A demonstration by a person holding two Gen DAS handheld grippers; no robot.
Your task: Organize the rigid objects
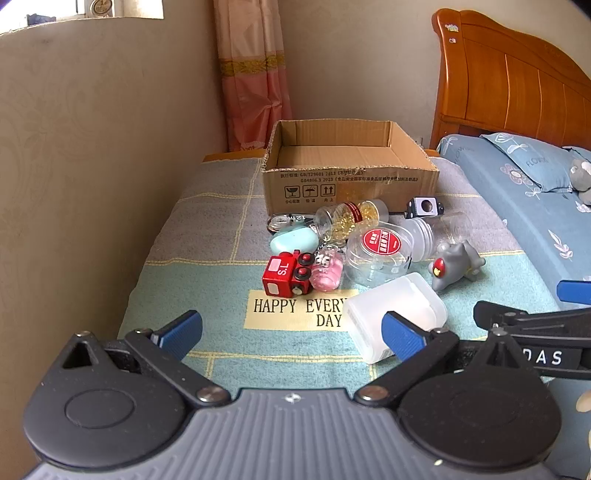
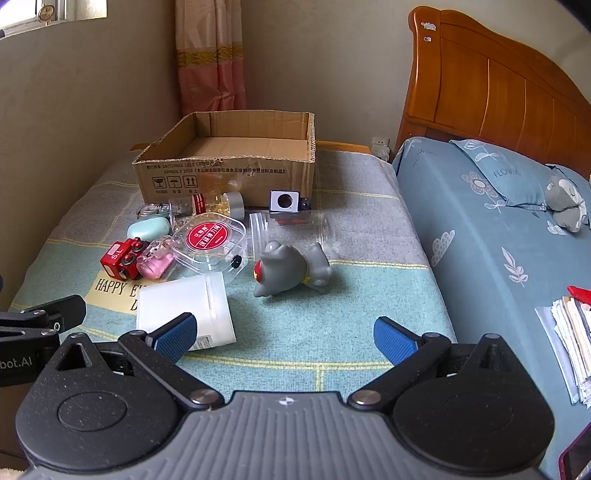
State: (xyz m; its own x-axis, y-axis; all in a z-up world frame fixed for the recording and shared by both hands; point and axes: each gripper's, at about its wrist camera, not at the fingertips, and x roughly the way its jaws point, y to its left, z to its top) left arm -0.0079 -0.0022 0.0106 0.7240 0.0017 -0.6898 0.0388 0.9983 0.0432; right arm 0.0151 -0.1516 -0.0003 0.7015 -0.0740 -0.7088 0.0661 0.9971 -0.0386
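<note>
soft daylight from the window (image 1: 81, 9), sharp focus, fisheye bending at edges

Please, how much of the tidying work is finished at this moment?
Nothing looks done: the cardboard box is empty inside. Nothing is in hand: the left tool and right tool are open. Left to do: the red toy truck, grey figure, white case and jars lie on the blanket.
</note>
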